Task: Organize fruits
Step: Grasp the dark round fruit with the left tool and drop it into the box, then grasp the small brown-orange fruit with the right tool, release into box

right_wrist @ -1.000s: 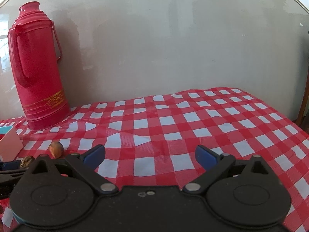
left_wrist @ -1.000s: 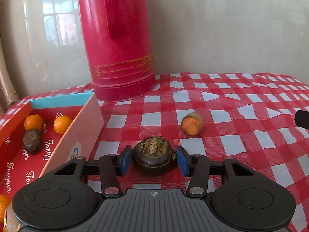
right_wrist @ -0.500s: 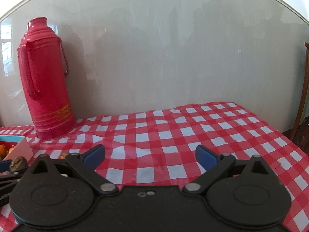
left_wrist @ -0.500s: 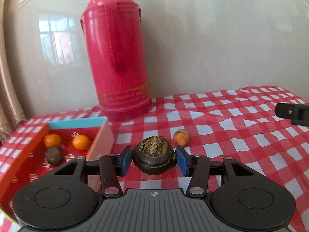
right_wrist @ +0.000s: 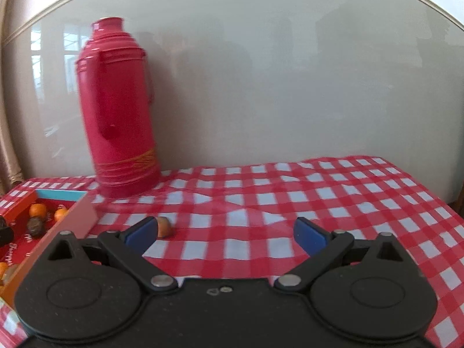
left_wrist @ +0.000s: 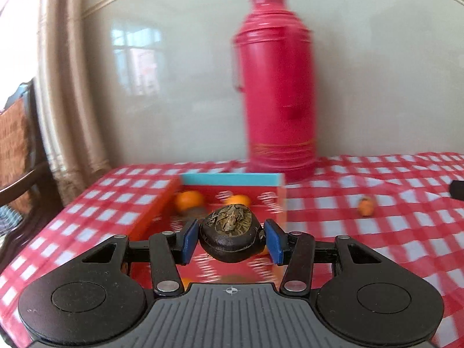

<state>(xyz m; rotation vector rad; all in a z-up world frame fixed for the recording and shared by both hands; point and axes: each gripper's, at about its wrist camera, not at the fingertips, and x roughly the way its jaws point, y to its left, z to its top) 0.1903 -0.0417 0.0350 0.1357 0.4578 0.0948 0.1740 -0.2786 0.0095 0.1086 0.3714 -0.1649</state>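
Observation:
My left gripper [left_wrist: 231, 239] is shut on a dark brown fruit [left_wrist: 231, 237] with dry leaves on top and holds it above the open red box [left_wrist: 232, 179]. The box holds small oranges [left_wrist: 189, 200] and a dark fruit [right_wrist: 36, 226]; it also shows in the right wrist view [right_wrist: 78, 217]. One orange-brown fruit [left_wrist: 366, 206] lies loose on the checkered cloth; in the right wrist view [right_wrist: 163, 226] it sits just beyond my left fingertip. My right gripper [right_wrist: 226, 232] is open and empty above the cloth.
A tall red thermos [left_wrist: 279, 87] stands behind the box against the wall, also in the right wrist view [right_wrist: 120, 110]. The red-and-white checkered tablecloth [right_wrist: 290, 203] covers the table. A curtain and a chair [left_wrist: 17, 150] are past the table's left edge.
My left gripper has lifted the dark fruit and swung left, so it now hangs over the box. My right gripper has turned left, bringing the box and loose fruit into view.

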